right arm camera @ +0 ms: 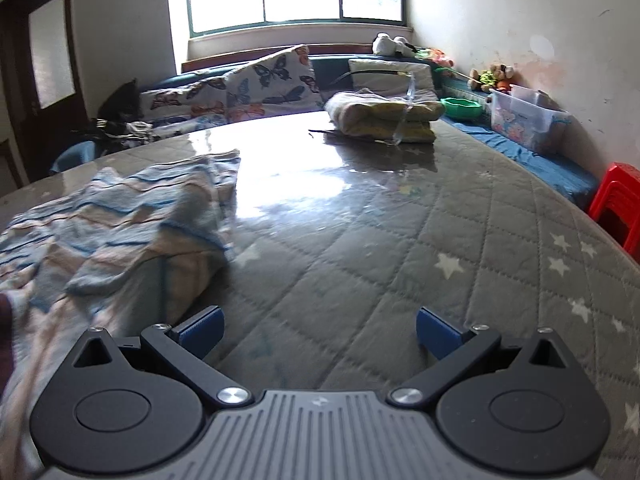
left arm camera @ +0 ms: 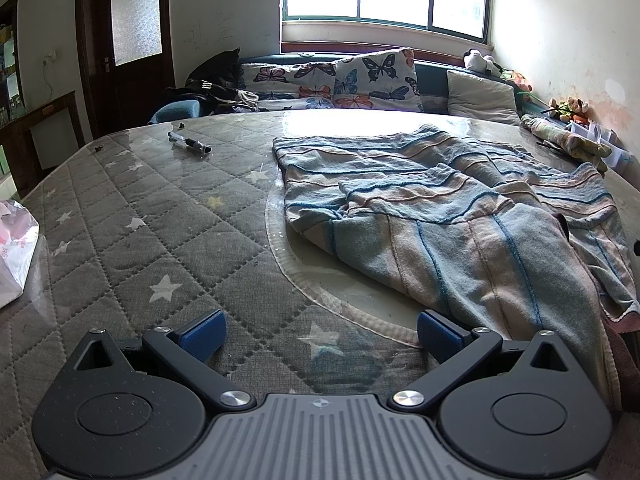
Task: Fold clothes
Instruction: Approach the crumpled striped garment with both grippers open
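A rumpled garment [left arm camera: 452, 216] with blue, pink and cream stripes lies on the grey quilted star-print table top [left arm camera: 132, 240], partly doubled over itself. My left gripper [left arm camera: 320, 332] is open and empty, low over the table just left of the garment's near edge. In the right wrist view the same garment [right arm camera: 112, 228] lies at the left. My right gripper [right arm camera: 318, 330] is open and empty, over bare table to the right of the garment's near corner.
A pen [left arm camera: 189, 143] lies far left on the table. A white plastic bag [left arm camera: 14, 252] sits at the left edge. A folded yellowish cloth pile [right arm camera: 386, 117] sits at the far side. Butterfly cushions [left arm camera: 360, 80], a clear storage box [right arm camera: 528, 118] and red stools [right arm camera: 618, 204] surround the table.
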{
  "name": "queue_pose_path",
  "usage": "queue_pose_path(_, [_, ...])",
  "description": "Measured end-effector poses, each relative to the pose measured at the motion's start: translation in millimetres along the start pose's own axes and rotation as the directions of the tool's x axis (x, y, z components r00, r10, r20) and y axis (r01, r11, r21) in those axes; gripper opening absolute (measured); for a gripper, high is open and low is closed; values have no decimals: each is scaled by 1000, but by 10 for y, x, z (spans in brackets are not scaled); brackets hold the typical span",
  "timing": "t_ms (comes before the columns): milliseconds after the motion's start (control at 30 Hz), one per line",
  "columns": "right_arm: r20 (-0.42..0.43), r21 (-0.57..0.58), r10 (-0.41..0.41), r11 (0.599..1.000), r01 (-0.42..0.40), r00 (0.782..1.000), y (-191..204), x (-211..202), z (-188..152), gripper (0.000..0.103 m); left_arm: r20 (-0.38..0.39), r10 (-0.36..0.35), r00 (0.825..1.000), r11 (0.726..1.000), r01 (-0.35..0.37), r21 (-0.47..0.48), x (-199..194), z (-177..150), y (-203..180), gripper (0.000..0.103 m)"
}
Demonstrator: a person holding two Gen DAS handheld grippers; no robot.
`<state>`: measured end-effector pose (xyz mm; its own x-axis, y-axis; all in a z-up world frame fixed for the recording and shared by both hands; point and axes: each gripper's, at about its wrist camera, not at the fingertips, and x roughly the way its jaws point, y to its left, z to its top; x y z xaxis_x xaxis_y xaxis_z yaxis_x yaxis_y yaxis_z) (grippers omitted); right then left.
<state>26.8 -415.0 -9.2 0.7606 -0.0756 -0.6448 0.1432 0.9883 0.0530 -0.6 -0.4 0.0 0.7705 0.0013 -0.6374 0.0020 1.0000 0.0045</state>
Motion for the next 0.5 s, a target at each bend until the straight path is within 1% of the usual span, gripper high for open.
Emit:
queue_pose_path(100, [-3,-11,-3,1000,3,1000,24,8,7,103,-2,6,1000,1000,-6,-5,-34,-27,-43,103])
queue_pose_path(133, [-3,-13,-5,1000,5,1000,37,8,13,103,3,-2,1000,1000,2,-16,-61,-48,-37,103])
queue_pose_path(200, [67,-59,-2,998,6,998,189,-157,-135,103,-3,10,1000,1000,-10,-5,-98,-61,-101,103])
queue_pose_path(267, [91,-87,10,996,-2,996,347,-331,-278,103,1,-5,1000,1000,5,-8,-175,-96,-129,103])
queue_pose_path(367, [54,-61,81,995,-78,995,262,-495,-327,103,-7,-22,1000,1000,22,-6,-241,-118,-202,103])
queue_pose_path(500, [44,-76,119,990,-116,992,328,-621,-423,103,-18,-42,999,999,42,6,-319,-142,-312,103])
